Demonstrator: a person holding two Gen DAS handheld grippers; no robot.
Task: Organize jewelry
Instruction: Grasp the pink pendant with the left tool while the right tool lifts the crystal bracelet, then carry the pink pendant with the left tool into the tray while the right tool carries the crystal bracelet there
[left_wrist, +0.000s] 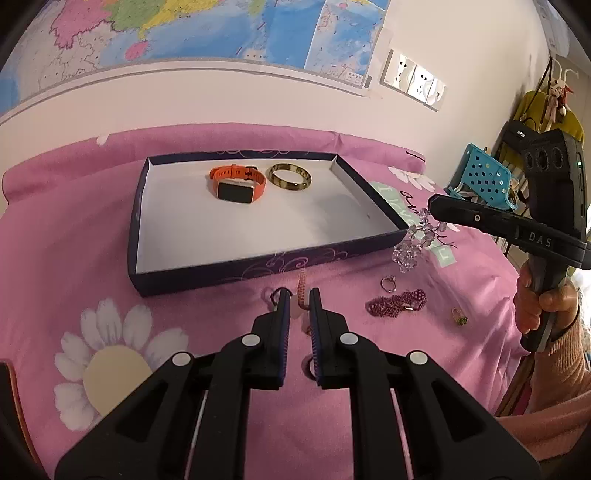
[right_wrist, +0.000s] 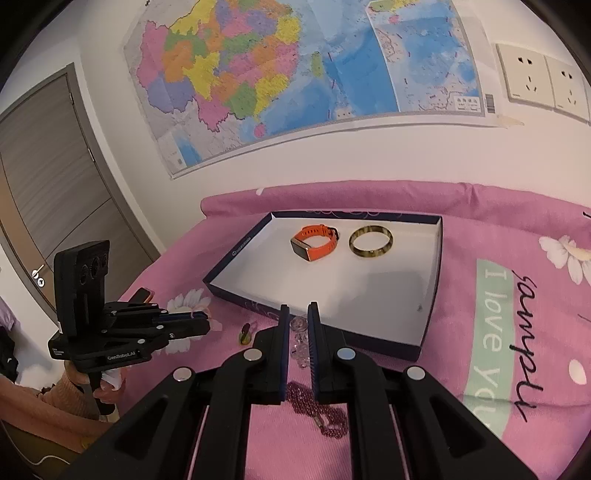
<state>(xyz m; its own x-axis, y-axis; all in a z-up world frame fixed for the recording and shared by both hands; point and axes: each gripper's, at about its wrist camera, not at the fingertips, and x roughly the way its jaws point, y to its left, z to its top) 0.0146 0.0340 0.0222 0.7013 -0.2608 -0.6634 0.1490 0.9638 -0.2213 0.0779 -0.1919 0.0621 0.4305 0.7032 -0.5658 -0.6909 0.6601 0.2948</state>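
— Jewelry near the box (left_wrist: 207, 273)?
— Orange watch (left_wrist: 236, 183) and gold bangle (left_wrist: 289, 177) lie inside it. In front: a small ring (left_wrist: 388, 283), magenta bead chain (left_wrist: 397, 302), green-stone ring (left_wrist: 460, 316).
— Right gripper (right_wrist: 297, 334)?
— Its fingers are nearly closed on a clear crystal bracelet (left_wrist: 415, 243), lifted beside the box's corner.
— Left gripper (left_wrist: 296, 308)?
— Narrow gap around a pink woven cord (left_wrist: 303, 286); whether it grips, I cannot tell.
— Surroundings?
— Pink floral bedsheet (left_wrist: 92, 258), wall map (right_wrist: 277, 74), sockets (left_wrist: 413, 79), grey door (right_wrist: 48, 184).

Ahead of me a white wall (right_wrist: 369, 155) carries a large coloured map (right_wrist: 288, 70) and white wall sockets (right_wrist: 543, 79) at its right. A grey door (right_wrist: 48, 177) stands left. Pink flowered bedding (left_wrist: 110, 332) spreads below.
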